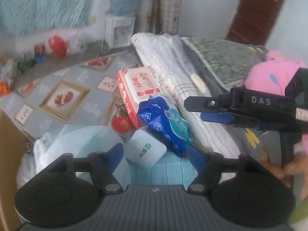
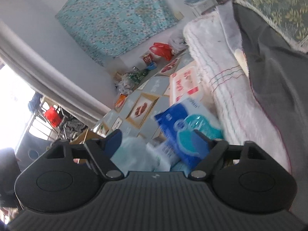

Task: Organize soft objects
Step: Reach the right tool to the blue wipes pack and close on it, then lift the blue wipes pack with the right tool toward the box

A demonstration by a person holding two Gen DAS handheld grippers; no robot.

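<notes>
A blue tissue pack point(image 1: 163, 121) leans on a red and white wipes pack point(image 1: 138, 88), with a small white tissue pack point(image 1: 145, 148) and a light blue folded cloth point(image 1: 163, 171) below it. My left gripper point(image 1: 156, 152) is open just above this pile, empty. My right gripper point(image 1: 192, 105) reaches in from the right, level with the blue pack, and looks shut and empty there. In the right wrist view its fingers stand wide apart around the blue pack point(image 2: 182, 129); its midpoint point(image 2: 157, 136) is over the pile. A pink plush point(image 1: 273, 75) sits behind it.
A folded white blanket point(image 1: 173, 73) and a grey and green quilt point(image 1: 227, 57) lie on the right. A pale plastic bag point(image 1: 77, 140) is at lower left. A patterned floor mat point(image 1: 63, 94), a red bag point(image 1: 56, 45) and a water dispenser point(image 1: 121, 25) lie beyond.
</notes>
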